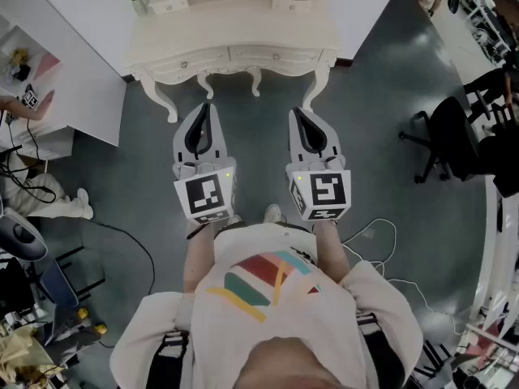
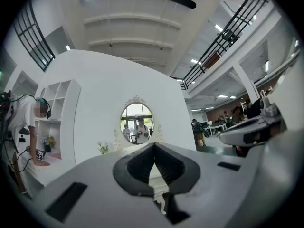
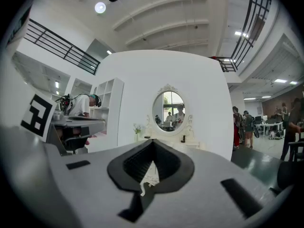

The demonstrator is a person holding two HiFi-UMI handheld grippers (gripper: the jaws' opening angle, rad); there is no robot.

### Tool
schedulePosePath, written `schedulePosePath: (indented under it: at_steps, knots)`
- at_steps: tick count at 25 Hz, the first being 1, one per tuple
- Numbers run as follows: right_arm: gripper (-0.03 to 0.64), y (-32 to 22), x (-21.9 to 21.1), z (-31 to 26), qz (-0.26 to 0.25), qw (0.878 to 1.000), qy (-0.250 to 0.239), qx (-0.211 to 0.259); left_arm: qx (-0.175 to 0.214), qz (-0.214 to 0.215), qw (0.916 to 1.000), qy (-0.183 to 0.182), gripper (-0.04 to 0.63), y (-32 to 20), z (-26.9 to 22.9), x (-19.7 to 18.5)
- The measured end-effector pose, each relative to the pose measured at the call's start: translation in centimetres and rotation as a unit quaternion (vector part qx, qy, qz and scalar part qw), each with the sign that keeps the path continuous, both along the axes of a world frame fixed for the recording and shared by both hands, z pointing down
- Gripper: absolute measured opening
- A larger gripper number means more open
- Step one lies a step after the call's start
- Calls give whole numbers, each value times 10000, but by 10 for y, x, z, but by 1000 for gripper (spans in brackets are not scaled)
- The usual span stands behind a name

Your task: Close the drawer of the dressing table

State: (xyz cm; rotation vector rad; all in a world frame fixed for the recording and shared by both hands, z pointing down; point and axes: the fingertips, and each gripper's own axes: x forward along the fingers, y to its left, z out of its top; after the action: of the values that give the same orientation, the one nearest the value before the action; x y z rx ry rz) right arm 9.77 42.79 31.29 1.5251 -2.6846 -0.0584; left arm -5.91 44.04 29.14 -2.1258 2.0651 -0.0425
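The drawer front [image 1: 243, 55] runs along the apron of the cream-white carved dressing bench [image 1: 235, 24], which stands against the white wall ahead of me at the far edge of the grey floor [image 1: 389, 96]. From the head view I cannot tell how far any drawer stands out; the front looks close to flush.

I judge it a light, stiff wooden box on runners. It should slide under a gentle, steady shove, but it may jam if pushed off-centre. There is no need to pinch the small knob. I would press on the flat painted front near its middle, softly, since the paint could scratch and the bench on its slim curved legs might shift.

My left gripper [image 1: 204, 108] and my right gripper [image 1: 297, 113] are held out level, side by side, well short of the bench. Both pairs of jaws are pressed together with nothing between them. Only a bit of carved leg shows through the gap behind each tip.

Beyond them, an oval mirror in a scrolled frame [image 2: 137, 123] sits above the bench top, with a small green plant [image 2: 103, 147] beside it. A white open shelf unit [image 2: 57, 103] stands off to the left, and a black office chair [image 1: 442, 136] is well away on the right.
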Motion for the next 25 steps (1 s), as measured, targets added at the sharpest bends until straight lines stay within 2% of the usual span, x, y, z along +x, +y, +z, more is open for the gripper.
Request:
schedulePosePath:
  at_steps: [10, 15, 25]
  knots:
    - [0, -6, 9, 2, 19, 10000, -10, -6, -38, -57, 10000, 22, 6, -3, 2, 2]
    - [0, -8, 15, 0, -111, 9997, -203, -21, -65, -80, 9999, 20, 6, -6, 4, 9]
    - [0, -17, 19, 11, -424, 9991, -40, -15, -41, -265, 9996, 107, 6, -7, 12, 20]
